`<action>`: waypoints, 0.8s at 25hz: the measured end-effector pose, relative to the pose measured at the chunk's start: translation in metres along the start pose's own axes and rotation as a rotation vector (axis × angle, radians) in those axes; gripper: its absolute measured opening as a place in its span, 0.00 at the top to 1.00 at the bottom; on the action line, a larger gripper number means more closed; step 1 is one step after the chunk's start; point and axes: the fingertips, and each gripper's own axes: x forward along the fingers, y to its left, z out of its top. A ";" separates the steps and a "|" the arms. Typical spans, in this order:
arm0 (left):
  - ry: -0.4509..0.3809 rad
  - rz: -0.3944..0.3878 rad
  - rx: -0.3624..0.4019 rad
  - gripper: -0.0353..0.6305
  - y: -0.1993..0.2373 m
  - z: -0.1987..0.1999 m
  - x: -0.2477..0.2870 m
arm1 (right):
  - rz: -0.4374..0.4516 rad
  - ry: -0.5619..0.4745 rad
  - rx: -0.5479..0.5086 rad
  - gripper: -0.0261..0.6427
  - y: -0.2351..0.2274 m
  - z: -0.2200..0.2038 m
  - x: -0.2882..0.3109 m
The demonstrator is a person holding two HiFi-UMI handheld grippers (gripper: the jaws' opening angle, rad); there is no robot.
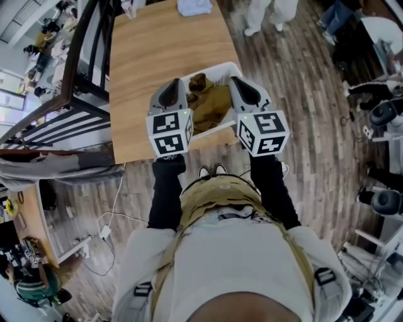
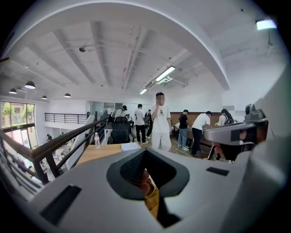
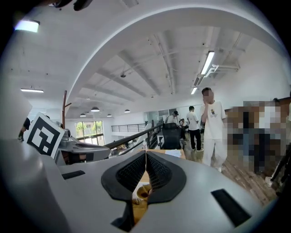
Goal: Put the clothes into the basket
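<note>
Person's white top (image 1: 245, 251) and black sleeves (image 1: 167, 195) fill bottom of head view. Brown clothes (image 1: 211, 100) lie bunched inside white basket (image 1: 220, 68), which sits at near end of wooden table (image 1: 157, 44). L gripper (image 1: 170, 88) and R gripper (image 1: 243, 88) hang above basket, one each side of clothes. Both claws closed tip to tip w/ nothing btw pads; brown fabric shows below in each gripper view. Folded pale-blue cloth (image 1: 194, 6) lies at table's far end, well apart from basket. Dark railing (image 1: 75, 69) runs along table's left, water bottle (image 2: 97, 140) near it.
</note>
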 end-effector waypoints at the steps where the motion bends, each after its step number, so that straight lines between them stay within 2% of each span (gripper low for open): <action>1: -0.015 -0.007 -0.002 0.94 -0.003 0.006 -0.003 | -0.001 -0.022 -0.003 0.93 0.000 0.006 -0.003; 11: -0.098 -0.025 0.005 0.94 -0.020 0.037 -0.018 | 0.002 -0.154 -0.030 0.93 0.001 0.040 -0.022; 20: -0.104 -0.034 -0.006 0.94 -0.022 0.041 -0.026 | 0.001 -0.181 -0.040 0.93 0.006 0.051 -0.027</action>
